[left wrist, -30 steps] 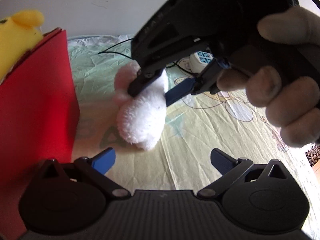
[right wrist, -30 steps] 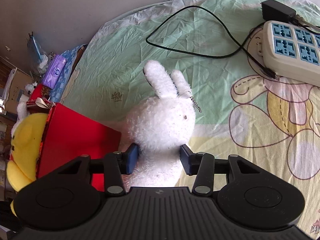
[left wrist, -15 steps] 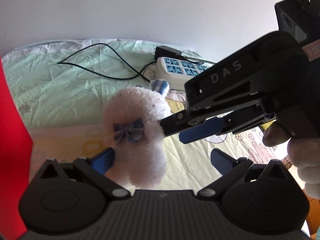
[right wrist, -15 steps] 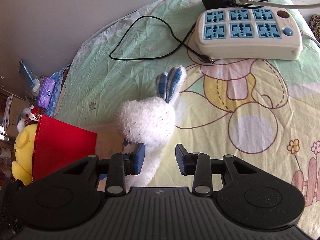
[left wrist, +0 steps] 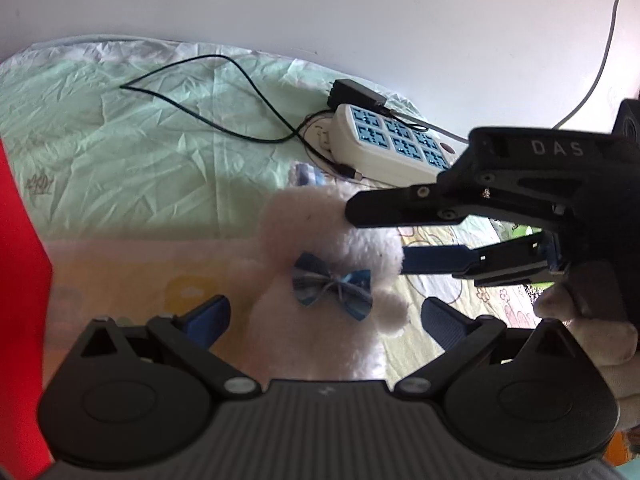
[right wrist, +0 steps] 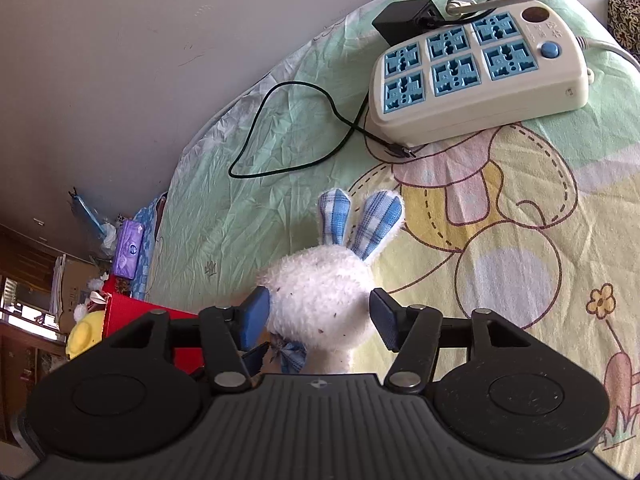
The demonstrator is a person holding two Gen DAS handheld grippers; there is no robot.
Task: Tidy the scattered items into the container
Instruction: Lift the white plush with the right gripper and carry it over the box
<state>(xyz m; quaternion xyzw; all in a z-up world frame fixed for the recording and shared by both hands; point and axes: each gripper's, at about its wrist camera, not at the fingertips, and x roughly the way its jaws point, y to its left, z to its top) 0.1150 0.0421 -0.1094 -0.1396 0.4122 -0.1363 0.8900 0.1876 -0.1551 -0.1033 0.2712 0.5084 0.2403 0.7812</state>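
Widened since before, right gripper (right wrist: 318, 316) jaws flank the plush rabbit (right wrist: 320, 300); left gripper (left wrist: 324, 320) jaws spread.

A plain white wall (left wrist: 320, 8) stands behind a bed with a wrinkly green and yellow cartoon sheet (right wrist: 520, 216). Bright light falls on it. Brown wooden furniture (right wrist: 24, 264) sits far off beside the bed.

A fluffy white plush rabbit (right wrist: 320, 300) with blue checked ears and a blue bow tie is being seen lying on its back, head between the right gripper (right wrist: 318, 316) fingers. A red container (right wrist: 132, 316) is being seen left of that claw.
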